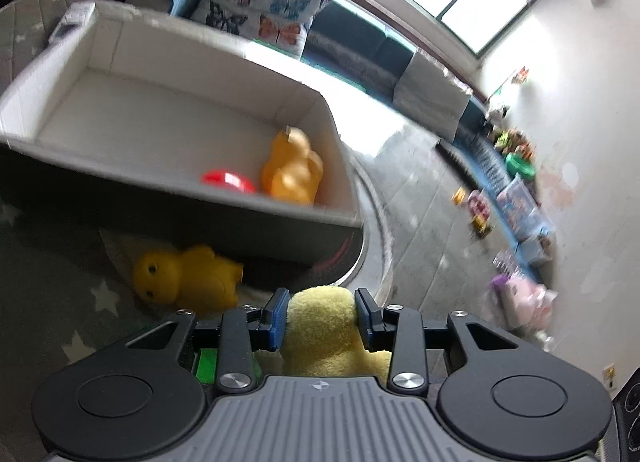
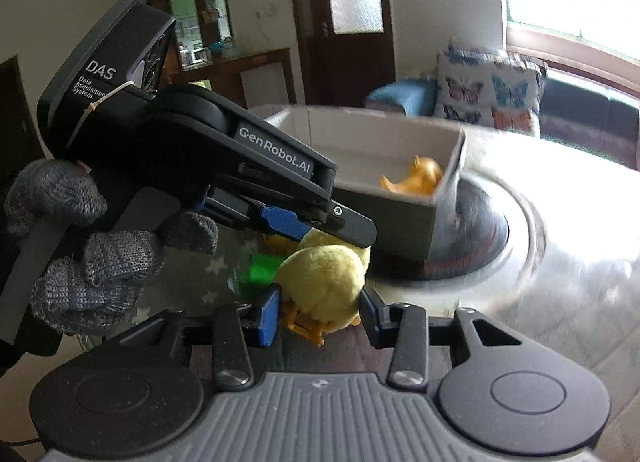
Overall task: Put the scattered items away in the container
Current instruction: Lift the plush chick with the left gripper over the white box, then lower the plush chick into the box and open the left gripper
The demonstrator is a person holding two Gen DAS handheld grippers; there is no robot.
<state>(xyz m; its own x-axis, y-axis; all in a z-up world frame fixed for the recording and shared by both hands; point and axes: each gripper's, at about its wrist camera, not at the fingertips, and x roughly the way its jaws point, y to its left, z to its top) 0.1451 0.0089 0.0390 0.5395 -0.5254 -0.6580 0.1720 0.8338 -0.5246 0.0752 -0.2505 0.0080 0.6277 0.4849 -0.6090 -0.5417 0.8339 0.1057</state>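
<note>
Both grippers clamp the same plush chick (image 1: 324,326): the left gripper (image 1: 322,316) pinches its upper part, and the right gripper (image 2: 318,312) squeezes its body near the orange feet. It hangs just short of the box (image 1: 176,198), so the step in hand looks like the carry; next it must clear the near wall before release. Inside lie one orange duck (image 1: 292,168) and one red piece (image 1: 228,181). Outside remain one yellow duck (image 1: 184,276) and one green item (image 2: 260,268).

Both wrist cams close, angled down, sharing box (image 1: 168,198), plush (image 2: 320,286)
</note>
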